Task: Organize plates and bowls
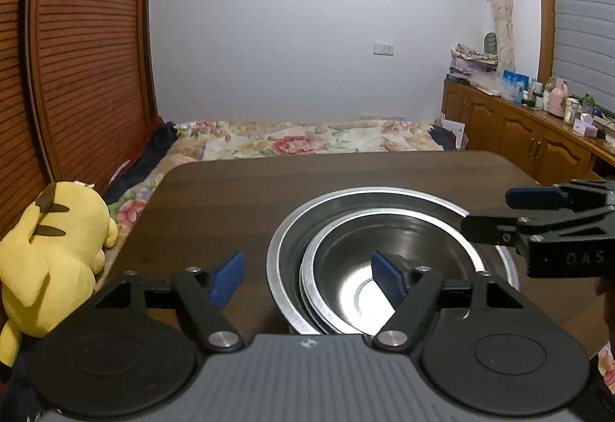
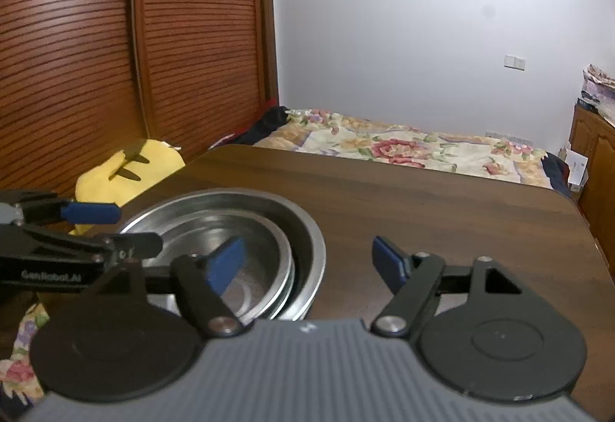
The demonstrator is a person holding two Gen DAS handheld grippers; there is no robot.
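Both jaws are standing wide and empty: your left gripper point(image 1: 307, 277) and right gripper point(image 2: 309, 262) are flanking the nested bowls point(image 1: 384, 260), apparently released.

Left claw point(image 2: 115, 229): "GenRobot.AI"; right claw point(image 1: 511, 216): "DAS" (cut off).

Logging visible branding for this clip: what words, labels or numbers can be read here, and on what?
"DAS" on the right claw, cut off by the frame edge.
"GenRobot.AI", slightly blurred, on the left claw.
A small logo mark without letters on the grey housing.
Packages on the wooden sideboard: too small to read.
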